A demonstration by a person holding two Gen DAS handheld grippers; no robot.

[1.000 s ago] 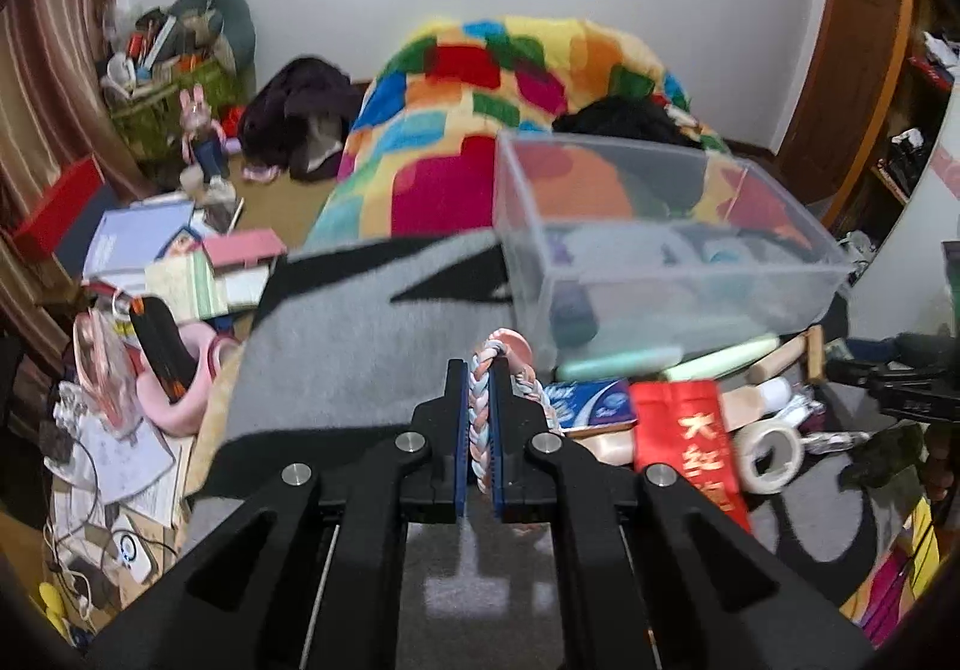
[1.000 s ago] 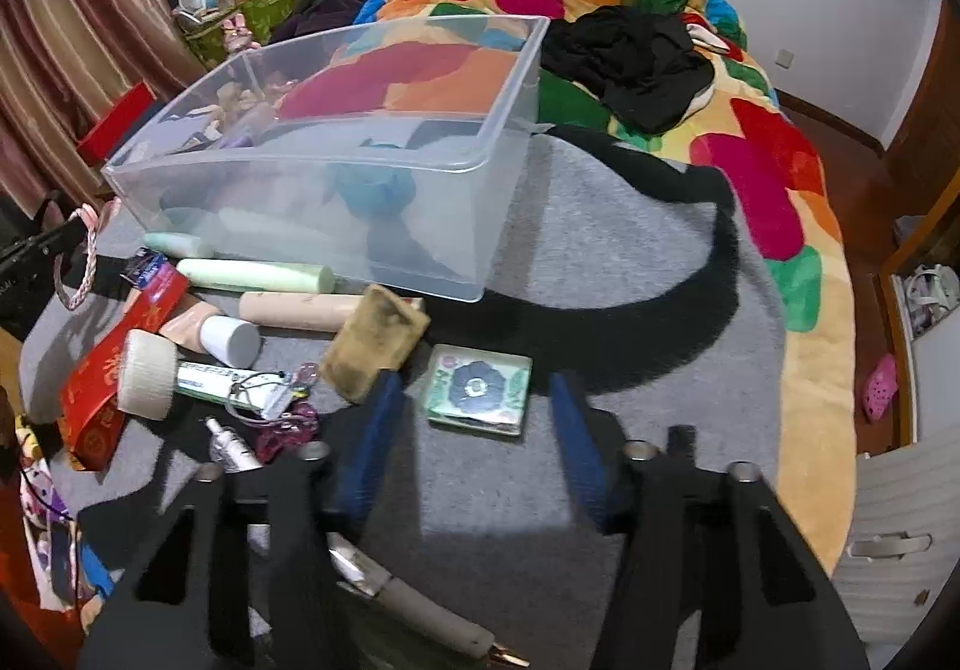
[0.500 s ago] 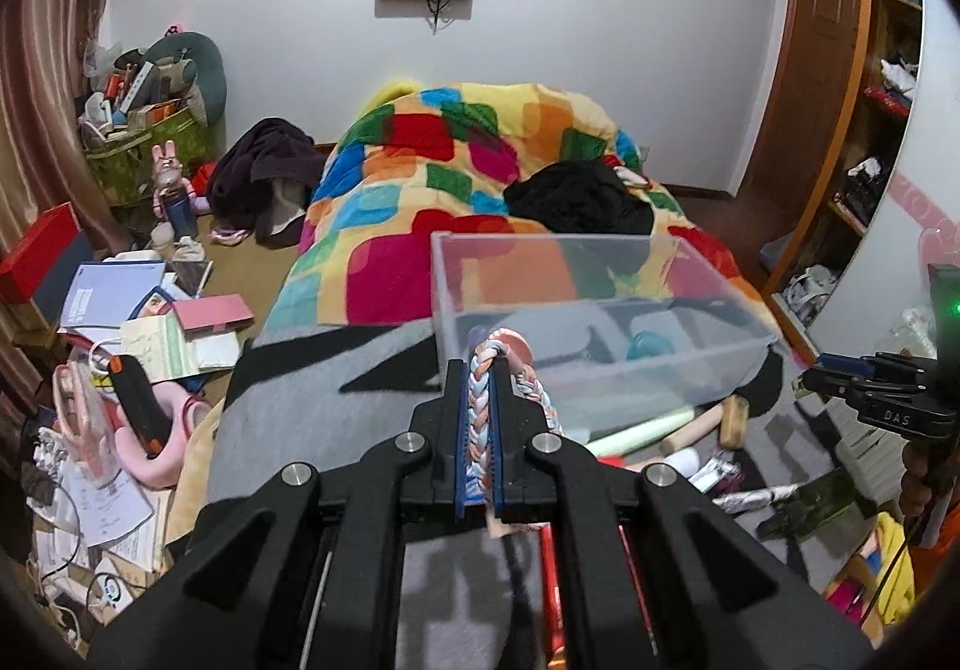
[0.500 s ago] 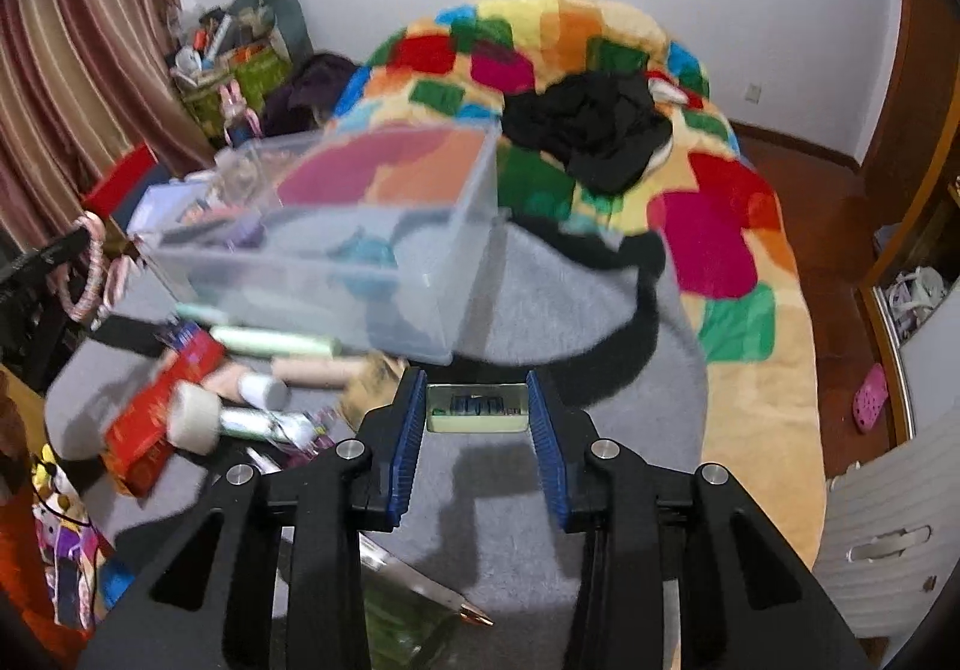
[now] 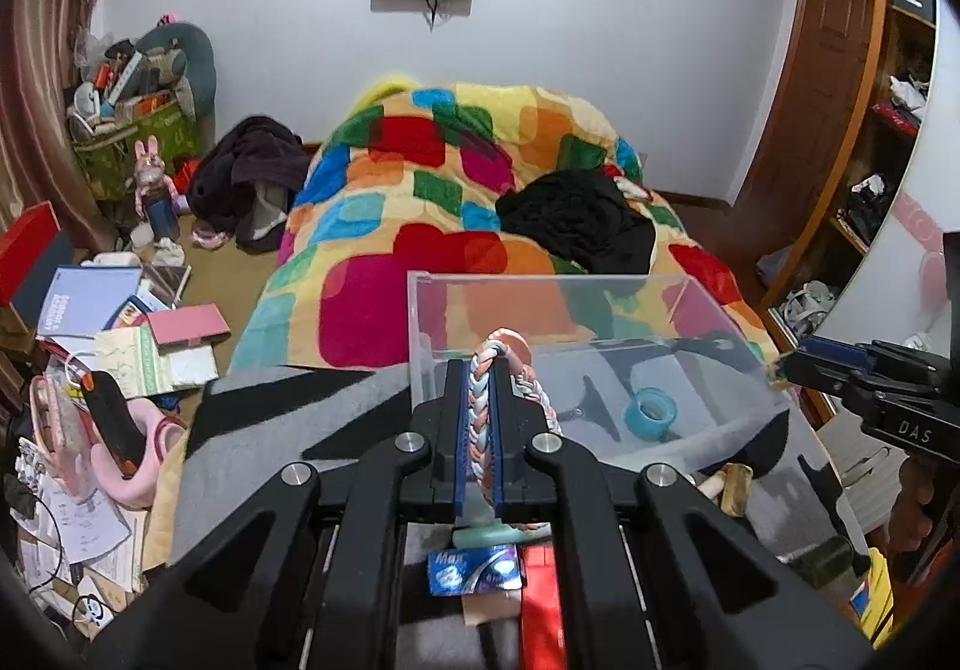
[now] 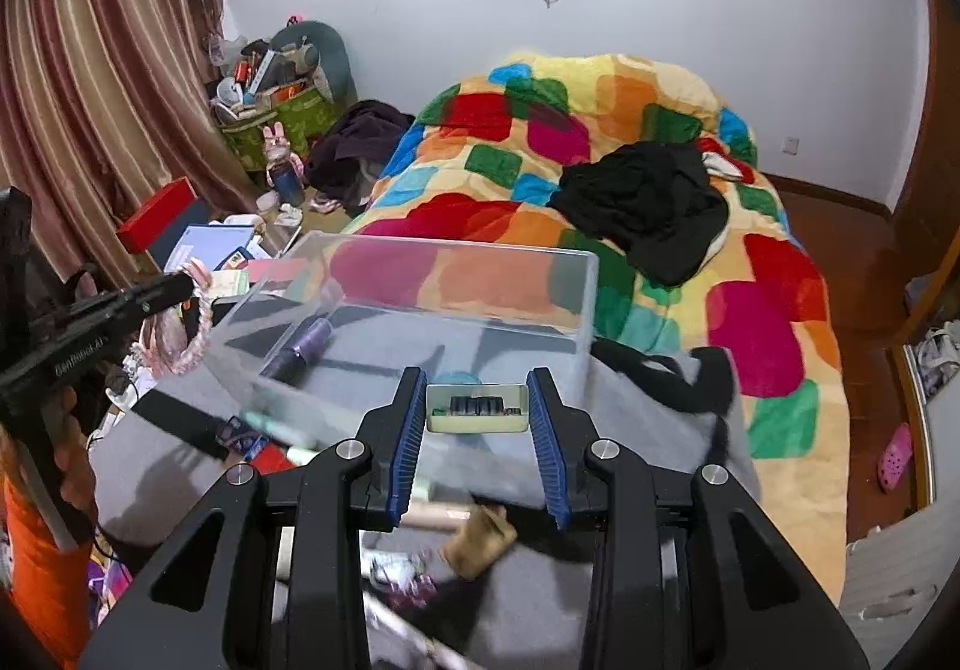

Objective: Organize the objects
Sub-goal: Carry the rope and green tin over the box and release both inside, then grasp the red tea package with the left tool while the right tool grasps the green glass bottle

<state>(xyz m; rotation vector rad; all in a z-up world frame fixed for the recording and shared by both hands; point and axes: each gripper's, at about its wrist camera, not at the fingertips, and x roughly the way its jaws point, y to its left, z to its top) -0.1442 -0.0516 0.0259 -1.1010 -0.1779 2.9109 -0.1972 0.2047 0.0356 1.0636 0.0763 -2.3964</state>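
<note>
Left gripper (image 5: 478, 412), frame centre: clamped on braided ring (image 5: 483, 400), pink, white, pale blue. Right gripper (image 6: 477, 418): clamped on flat pale-green tin (image 6: 477, 407), edge-on before clear bin (image 6: 420, 310).

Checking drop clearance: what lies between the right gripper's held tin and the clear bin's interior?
In the right wrist view, only the clear bin's near wall stands between the green tin, clamped in the right gripper, and the interior, where a purple bottle lies.

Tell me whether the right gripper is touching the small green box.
Touching. The right wrist view shows the right gripper with both blue pads pressed against the ends of the small green box, holding it lifted.
</note>
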